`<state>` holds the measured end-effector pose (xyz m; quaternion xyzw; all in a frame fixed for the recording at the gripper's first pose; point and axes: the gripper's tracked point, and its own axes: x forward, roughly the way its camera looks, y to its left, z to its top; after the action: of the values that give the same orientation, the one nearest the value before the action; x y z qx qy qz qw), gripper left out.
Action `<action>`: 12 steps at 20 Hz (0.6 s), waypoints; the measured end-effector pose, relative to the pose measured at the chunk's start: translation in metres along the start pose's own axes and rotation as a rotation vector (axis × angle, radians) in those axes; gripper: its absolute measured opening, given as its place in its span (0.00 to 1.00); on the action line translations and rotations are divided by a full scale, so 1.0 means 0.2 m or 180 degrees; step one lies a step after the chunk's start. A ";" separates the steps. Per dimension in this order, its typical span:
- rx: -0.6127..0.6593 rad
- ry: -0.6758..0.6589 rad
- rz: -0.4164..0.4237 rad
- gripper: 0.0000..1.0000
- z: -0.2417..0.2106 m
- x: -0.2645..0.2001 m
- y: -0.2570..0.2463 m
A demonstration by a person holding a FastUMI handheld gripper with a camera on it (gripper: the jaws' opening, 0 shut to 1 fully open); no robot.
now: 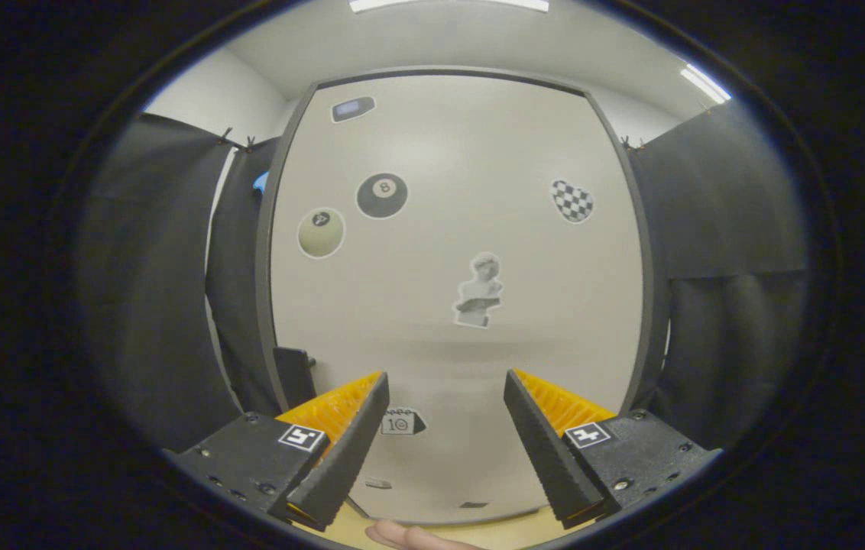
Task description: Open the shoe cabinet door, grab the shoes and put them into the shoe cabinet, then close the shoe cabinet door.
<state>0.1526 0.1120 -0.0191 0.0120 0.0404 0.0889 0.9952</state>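
The shoe cabinet door point(448, 229) stands straight ahead, a pale panel in a dark frame with several stickers on it: two billiard balls, a checkered heart, a small bust. It looks flush in its frame. My gripper point(446, 376) is open, its fingers spread wide and pointing at the lower part of the door with nothing between them. The door lies just beyond the fingertips, and I cannot tell whether they touch it.
Black cloth walls point(157, 290) hang on both sides of the cabinet. A small dark object point(293, 374) sits by the door's lower left edge. A strip of light wood floor point(494, 531) and a person's fingertip point(409, 536) show below the fingers.
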 end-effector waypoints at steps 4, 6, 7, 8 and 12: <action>0.0096 0.0061 0.0195 0.97 -0.05 0.09 0.16; 0.0087 -0.0044 0.0147 0.95 -0.03 0.08 0.15; 0.0038 -0.0099 0.0171 0.95 -0.03 0.08 0.16; 0.0065 -0.0116 0.0257 0.95 -0.03 0.05 0.18; 0.0018 -0.0175 0.0499 0.95 -0.03 -0.06 0.31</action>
<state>0.1299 0.1706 -0.0215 0.0204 0.0122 0.1660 0.9858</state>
